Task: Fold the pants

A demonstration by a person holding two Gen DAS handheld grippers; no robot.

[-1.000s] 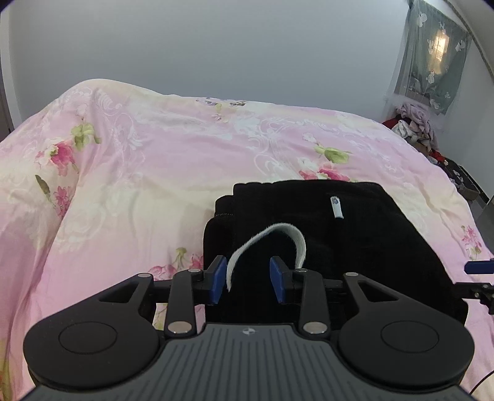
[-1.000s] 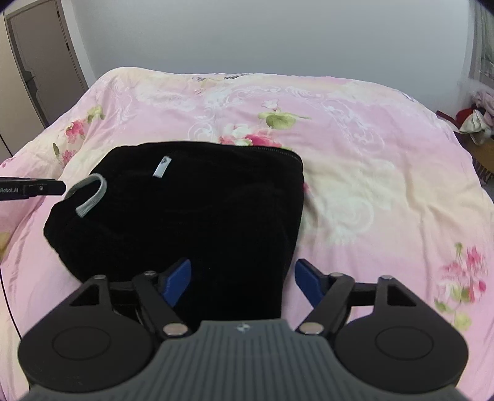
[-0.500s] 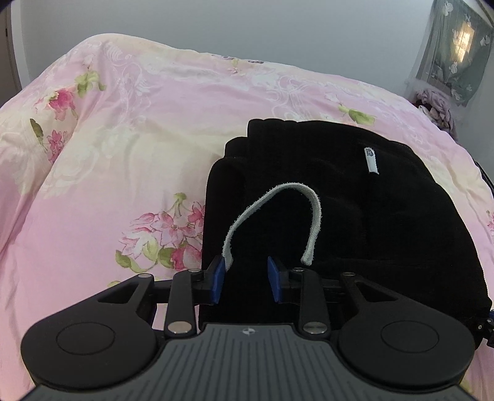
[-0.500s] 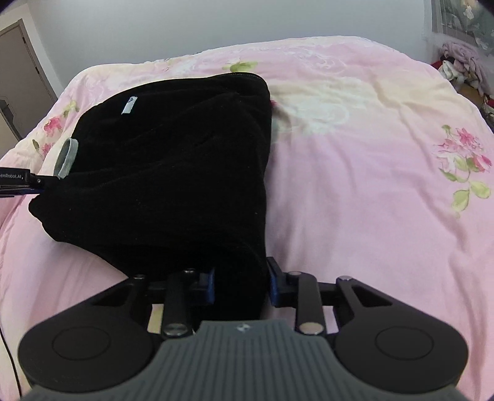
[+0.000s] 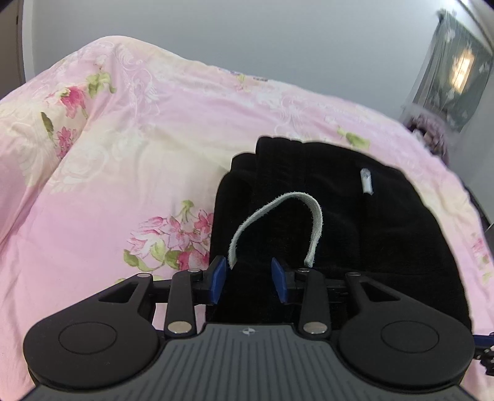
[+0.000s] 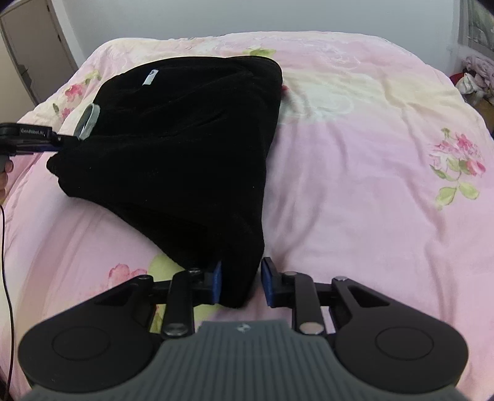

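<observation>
Currently the black pants (image 6: 185, 148) lie folded into a thick bundle on a pink floral bedspread (image 6: 370, 169), toward the left half of the bed in the right wrist view. Left gripper (image 5: 248, 279) sits at the near edge of the bundle, blue pads (image 5: 217, 277) either side of black fabric; jaws are opening, cloth is between them, but the pads do not look pressed on it. A pale grey drawstring loop (image 5: 287, 216) arches up from the fabric just ahead of that gripper, one end right beside the left pad, other end just past the right pad. A small white label (image 5: 366, 182) sits farther back on the pants. Right gripper (image 6: 240, 282) is at the near corner of the bundle, jaws narrowed with the black corner between them; the left pad touches the cloth, a sliver of gap shows at the right pad, so a firm pinch is likely but hard to confirm from this angle. In the right wrist view the left gripper's finger comes in from the left edge beside the drawstring. Heaped clothes (image 6: 475, 77) lie off the far right of the bed, by a grey wall (image 6: 247, 18).
</observation>
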